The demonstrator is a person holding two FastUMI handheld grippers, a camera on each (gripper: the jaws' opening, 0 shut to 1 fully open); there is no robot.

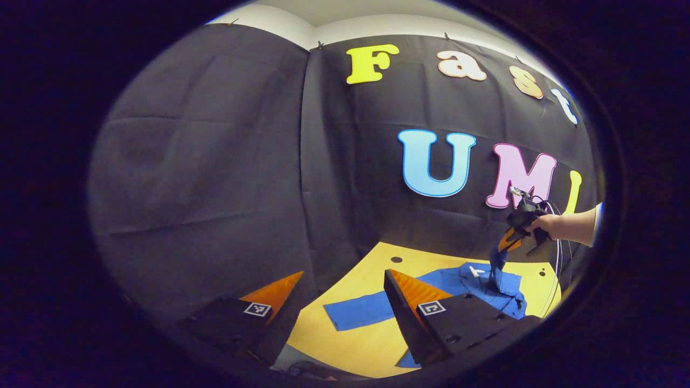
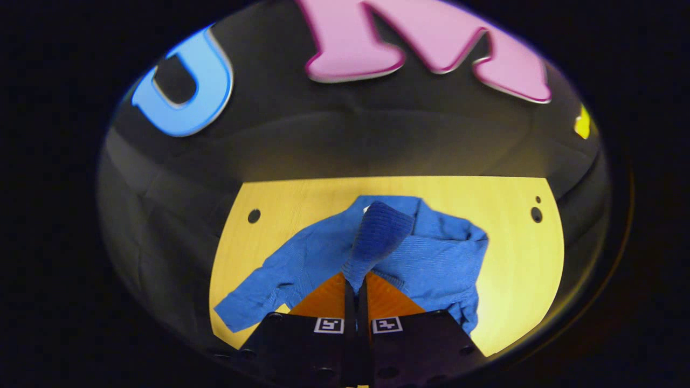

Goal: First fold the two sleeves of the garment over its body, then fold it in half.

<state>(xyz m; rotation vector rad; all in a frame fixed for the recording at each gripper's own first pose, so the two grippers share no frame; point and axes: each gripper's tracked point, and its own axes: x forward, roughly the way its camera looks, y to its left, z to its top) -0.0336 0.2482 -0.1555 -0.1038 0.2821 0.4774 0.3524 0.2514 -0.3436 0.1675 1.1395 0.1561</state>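
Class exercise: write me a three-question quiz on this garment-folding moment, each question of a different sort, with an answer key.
1. True or false: the right gripper is shut on a sleeve of the blue garment.
2. Which sleeve lies flat on the table? A) the held one B) the other sleeve C) both
3. Fill in: the left gripper is ____.

Key: 1 true; 2 B; 3 open.
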